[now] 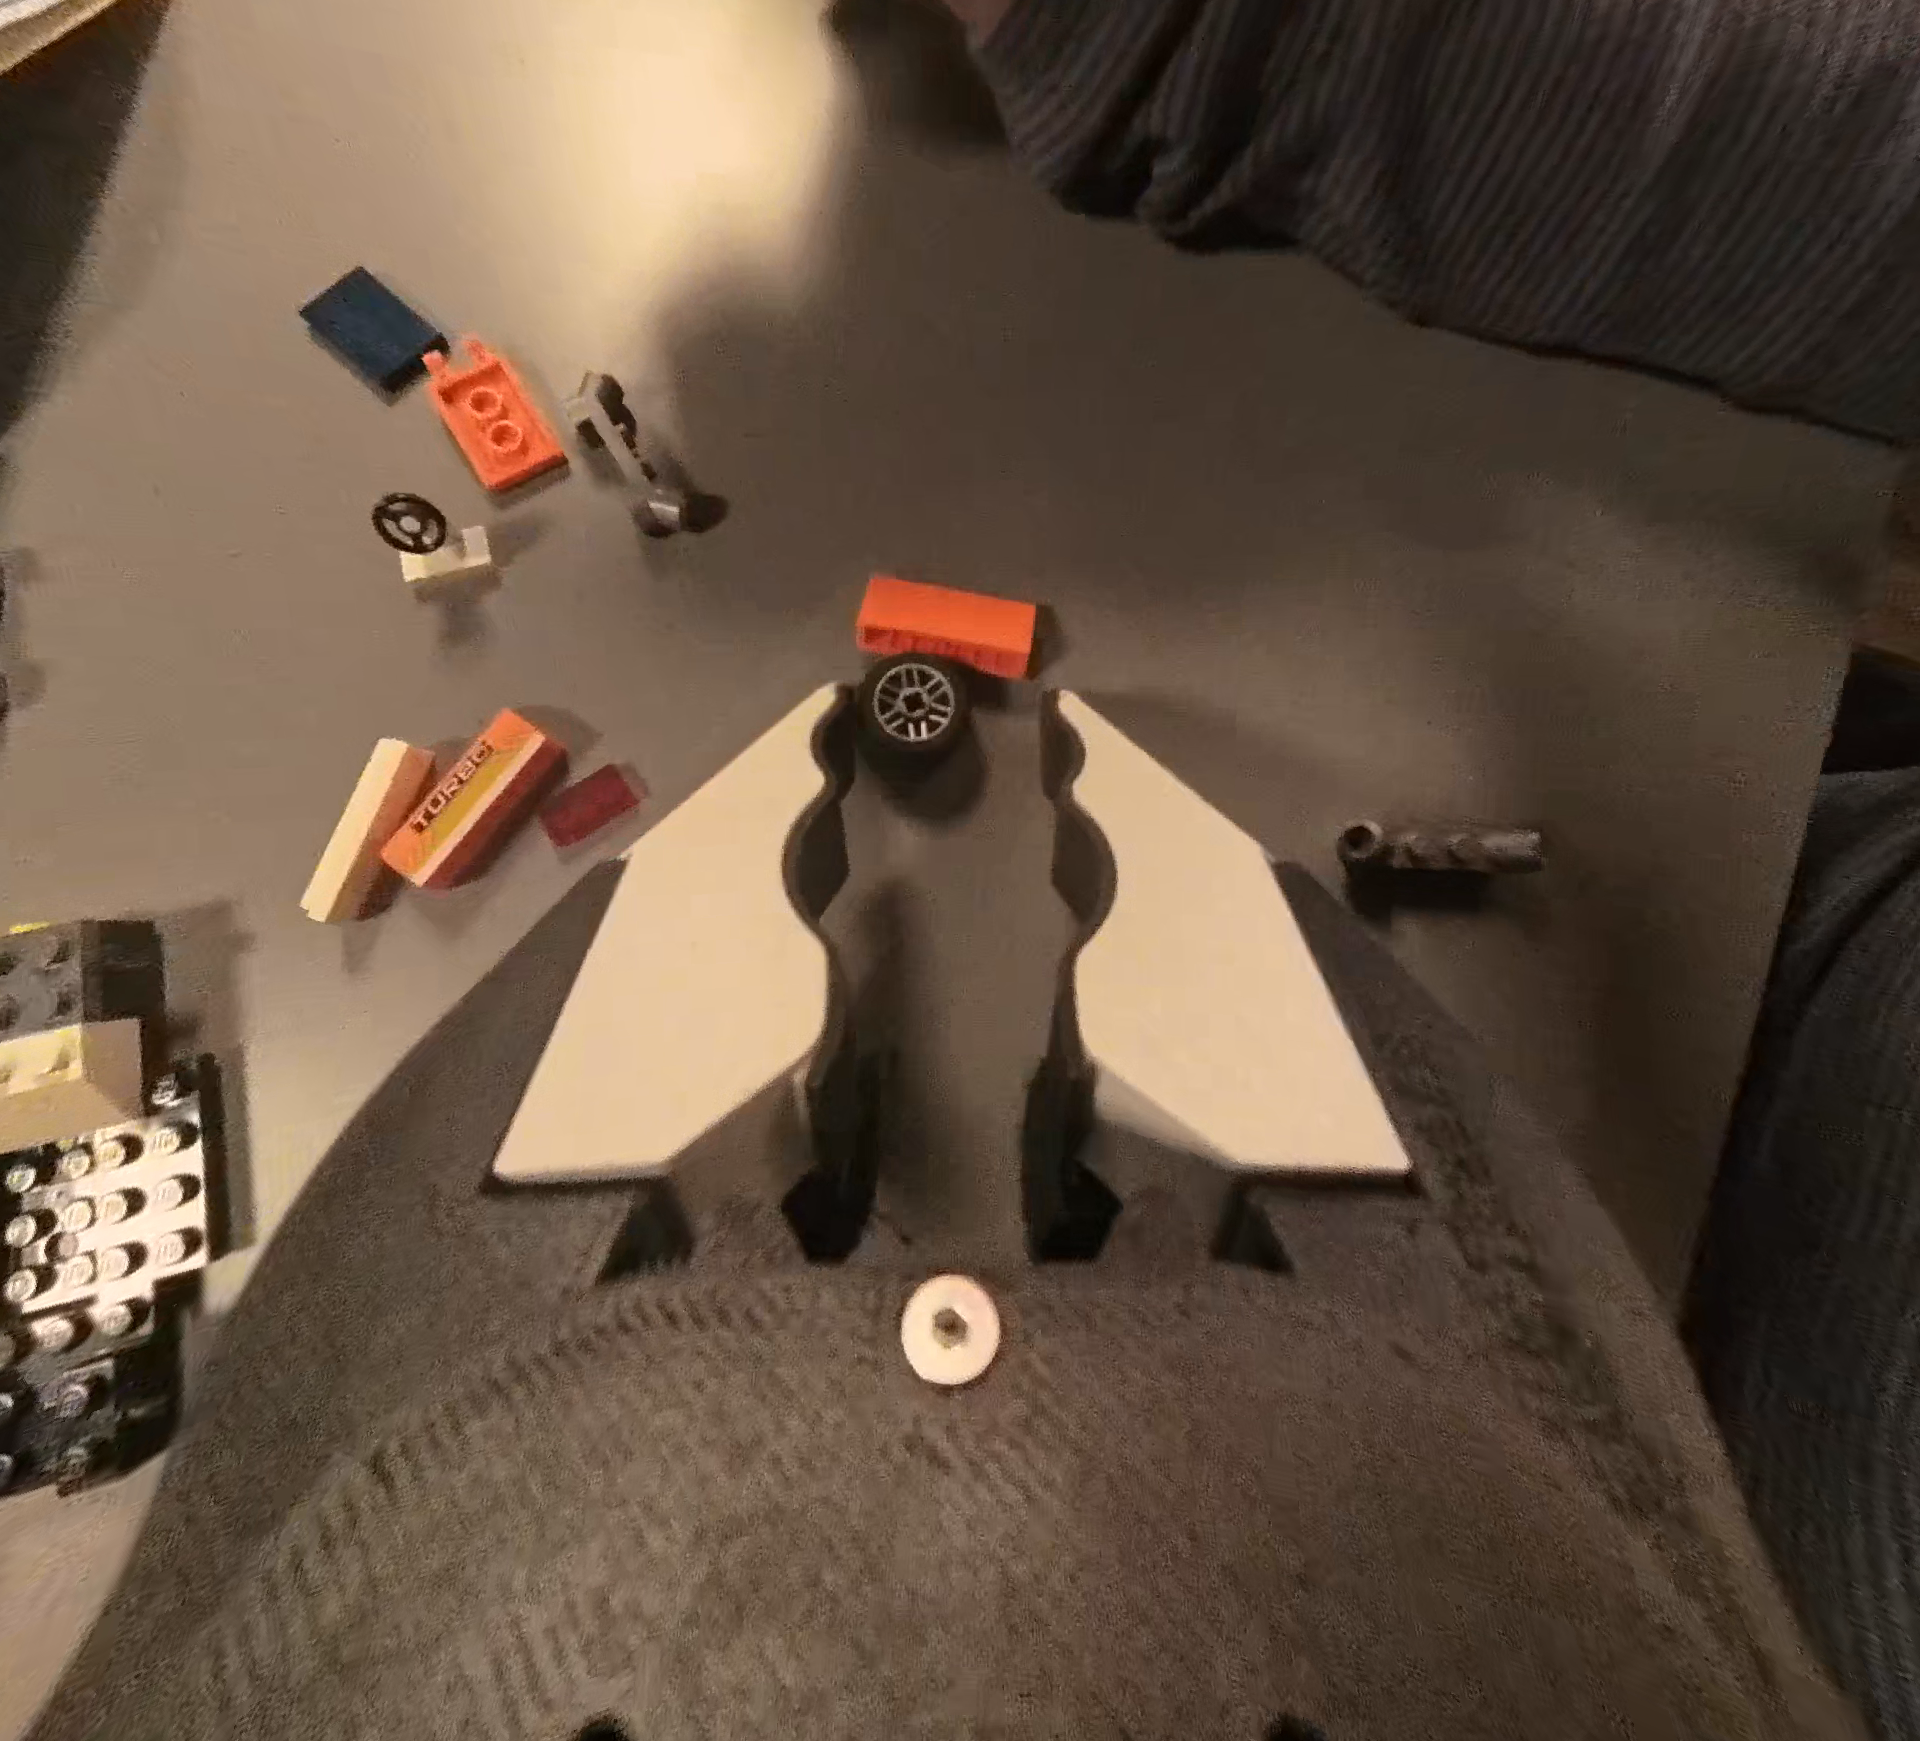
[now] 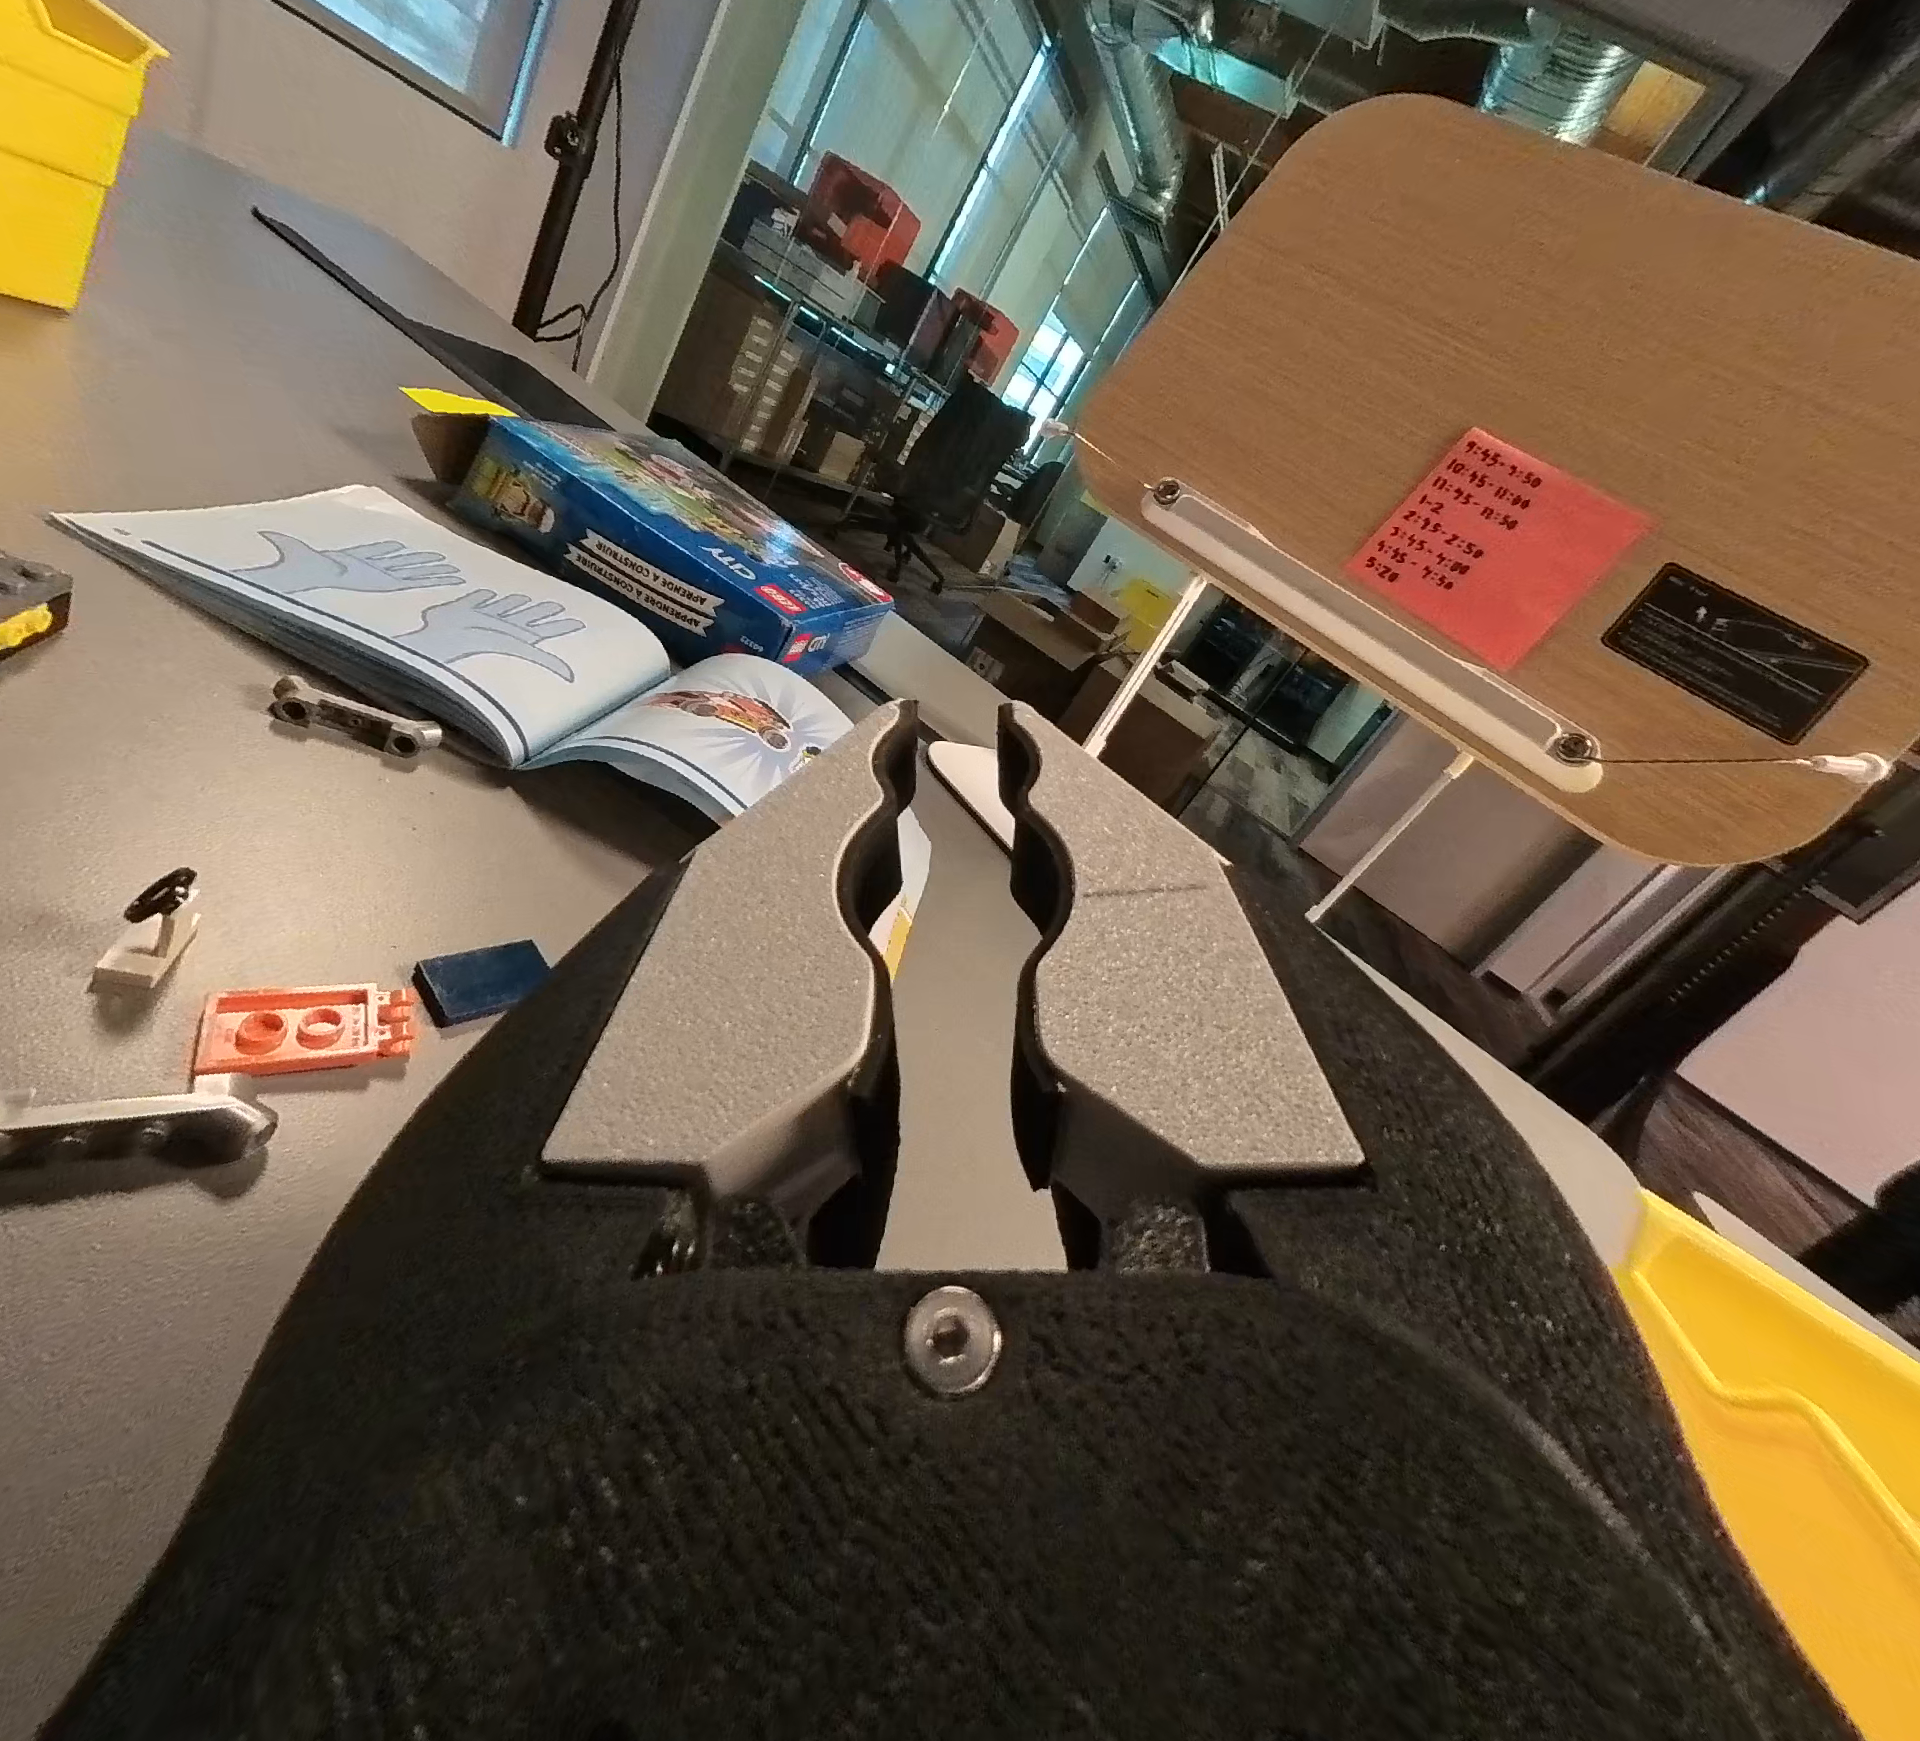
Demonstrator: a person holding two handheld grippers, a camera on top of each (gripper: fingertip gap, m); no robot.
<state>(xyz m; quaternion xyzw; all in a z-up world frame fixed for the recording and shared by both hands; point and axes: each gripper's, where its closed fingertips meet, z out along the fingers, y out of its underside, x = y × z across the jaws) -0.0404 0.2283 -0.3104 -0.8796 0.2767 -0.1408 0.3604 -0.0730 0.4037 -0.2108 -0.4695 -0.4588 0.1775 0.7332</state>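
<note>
In the left wrist view my left gripper points down at the grey table, its jaws apart. A small black wheel with a silver rim stands between the fingertips, close against the left finger. A clear gap separates it from the right finger, so it is not gripped. An orange brick lies just beyond the wheel and touches it. In the right wrist view my right gripper is held low over the table with a narrow gap between its fingers. Nothing is between them.
Loose pieces lie to the left: a dark blue tile, an orange plate, a steering wheel piece, a grey beam, and cream and orange bricks. A black pin lies to the right. A black studded build, an open booklet, a blue box and yellow bins are nearby. A person's sleeve is at the top.
</note>
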